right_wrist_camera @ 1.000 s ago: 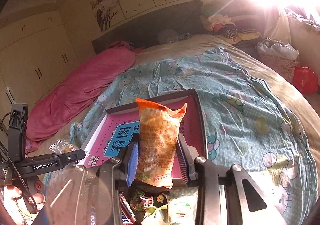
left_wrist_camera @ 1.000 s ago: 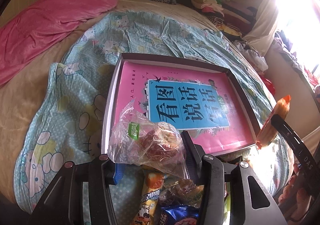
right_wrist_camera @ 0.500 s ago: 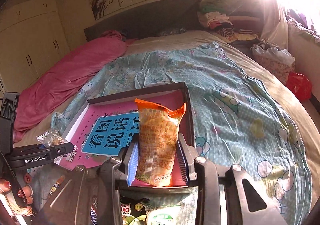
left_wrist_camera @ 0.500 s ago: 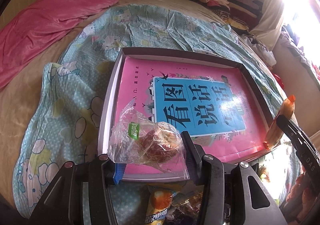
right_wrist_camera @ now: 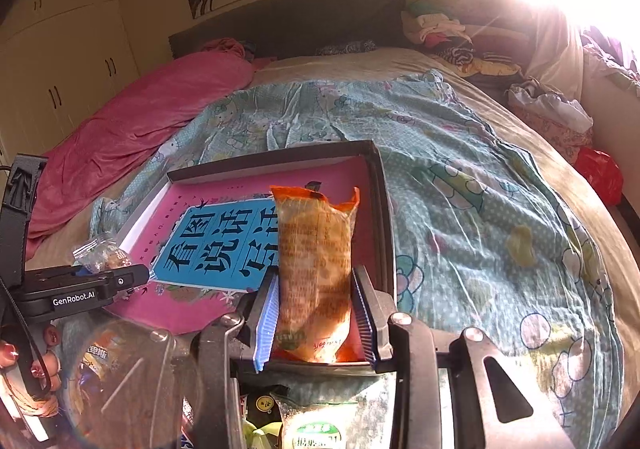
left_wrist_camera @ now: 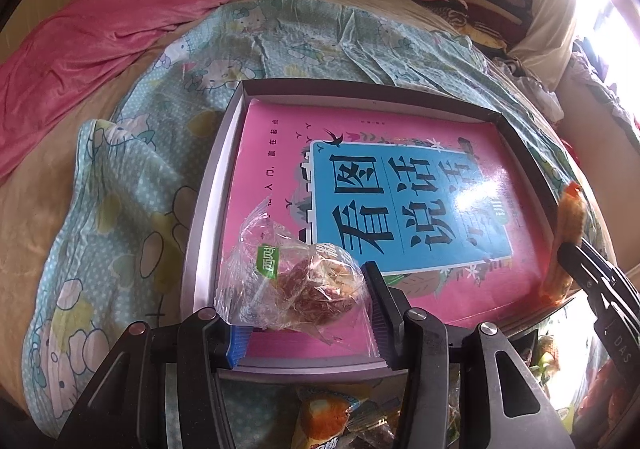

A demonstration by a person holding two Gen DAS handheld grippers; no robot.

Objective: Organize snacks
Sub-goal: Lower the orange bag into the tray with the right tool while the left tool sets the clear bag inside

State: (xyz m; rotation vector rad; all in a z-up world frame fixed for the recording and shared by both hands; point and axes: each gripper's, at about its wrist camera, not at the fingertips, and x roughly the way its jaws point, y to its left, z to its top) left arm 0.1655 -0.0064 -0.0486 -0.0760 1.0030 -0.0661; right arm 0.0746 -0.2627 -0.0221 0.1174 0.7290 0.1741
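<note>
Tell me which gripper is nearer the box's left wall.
Left. The left gripper, shut on the clear snack bag, sits at the shallow box's near-left corner by that wall. The right gripper, shut on the orange snack pack, is by the right wall.

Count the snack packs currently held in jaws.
2. The clear bag of reddish snacks sits in the left gripper; the orange packet stands upright in the right gripper. More packs lie loose below, partly hidden.
</note>
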